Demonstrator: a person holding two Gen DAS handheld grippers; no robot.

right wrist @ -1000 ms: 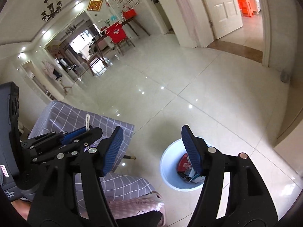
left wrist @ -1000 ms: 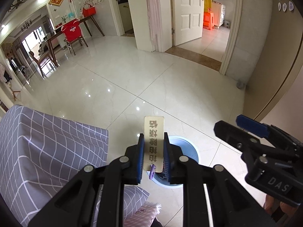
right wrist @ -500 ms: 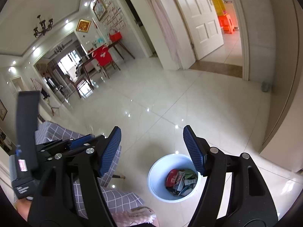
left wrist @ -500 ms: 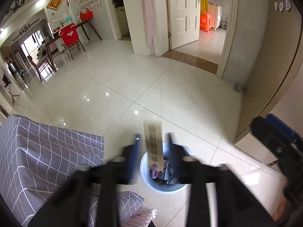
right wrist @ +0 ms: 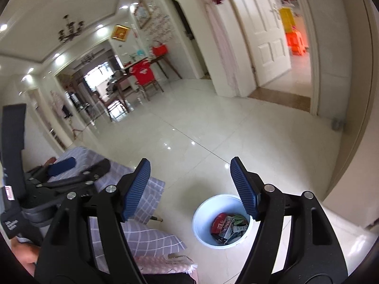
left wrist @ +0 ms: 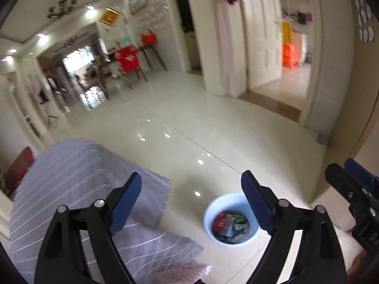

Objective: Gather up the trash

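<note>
Glossy tile floor; white bin [left wrist: 231, 219] holds crumpled wrappers [left wrist: 231, 223].

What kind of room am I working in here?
Most likely a home's open living and dining area: glossy tiled floor, a dining table with chairs further back, a chandelier overhead, and white panelled doors. A trash bin sits beside a grey checked cover.

Pale blue bin [left wrist: 231, 219], grey white-checked cloth [right wrist: 144, 234], blue-padded black fingers [right wrist: 139, 187].
</note>
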